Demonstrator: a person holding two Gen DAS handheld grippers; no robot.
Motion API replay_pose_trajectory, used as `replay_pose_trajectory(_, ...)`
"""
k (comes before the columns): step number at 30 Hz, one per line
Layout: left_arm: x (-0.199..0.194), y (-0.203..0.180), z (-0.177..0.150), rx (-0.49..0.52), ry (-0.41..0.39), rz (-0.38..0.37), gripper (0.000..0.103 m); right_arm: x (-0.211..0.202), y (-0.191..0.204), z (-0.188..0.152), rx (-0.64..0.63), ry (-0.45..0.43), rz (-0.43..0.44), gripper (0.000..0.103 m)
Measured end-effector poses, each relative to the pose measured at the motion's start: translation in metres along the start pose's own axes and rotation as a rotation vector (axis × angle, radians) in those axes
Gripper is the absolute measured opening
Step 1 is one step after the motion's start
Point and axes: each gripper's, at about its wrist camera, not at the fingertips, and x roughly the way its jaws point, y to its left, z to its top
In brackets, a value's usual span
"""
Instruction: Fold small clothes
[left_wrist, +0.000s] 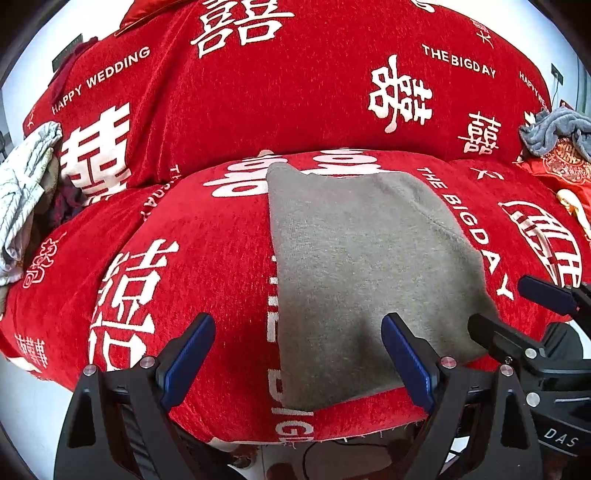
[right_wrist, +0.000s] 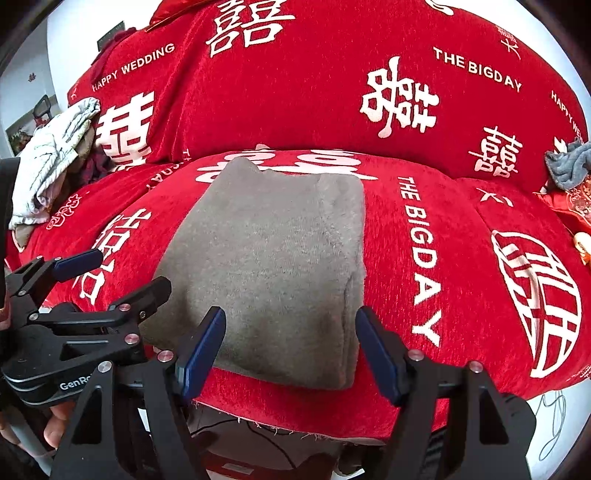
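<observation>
A grey knitted garment (left_wrist: 362, 258) lies folded into a rectangle on the red sofa seat; it also shows in the right wrist view (right_wrist: 273, 266). My left gripper (left_wrist: 295, 354) is open and empty, just in front of the garment's near left corner. My right gripper (right_wrist: 291, 347) is open and empty, at the garment's near edge. Each gripper shows in the other's view: the right one (left_wrist: 517, 314) at the garment's near right corner, the left one (right_wrist: 118, 273) at its near left side. Neither holds cloth.
The sofa cover (left_wrist: 207, 258) is red with white characters and rises into a backrest (right_wrist: 295, 92). A pile of pale and dark clothes (left_wrist: 26, 192) lies at the left end. A blue-grey cloth (left_wrist: 554, 133) and red cushions lie at the right end.
</observation>
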Motion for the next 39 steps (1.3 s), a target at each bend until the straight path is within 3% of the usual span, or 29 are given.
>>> replay_pose_trajectory(7, 0.002, 0.001, -0.003, -0.005, 0.014, 0.035, 0.092, -0.001, -0.001, 0.001, 0.006, -0.002, -0.006, 0.076)
replay_pose_trajectory(39, -0.009, 0.0, -0.004, 0.016, -0.005, 0.008, 0.092, -0.014, 0.007, 0.002, -0.015, -0.028, -0.026, 0.076)
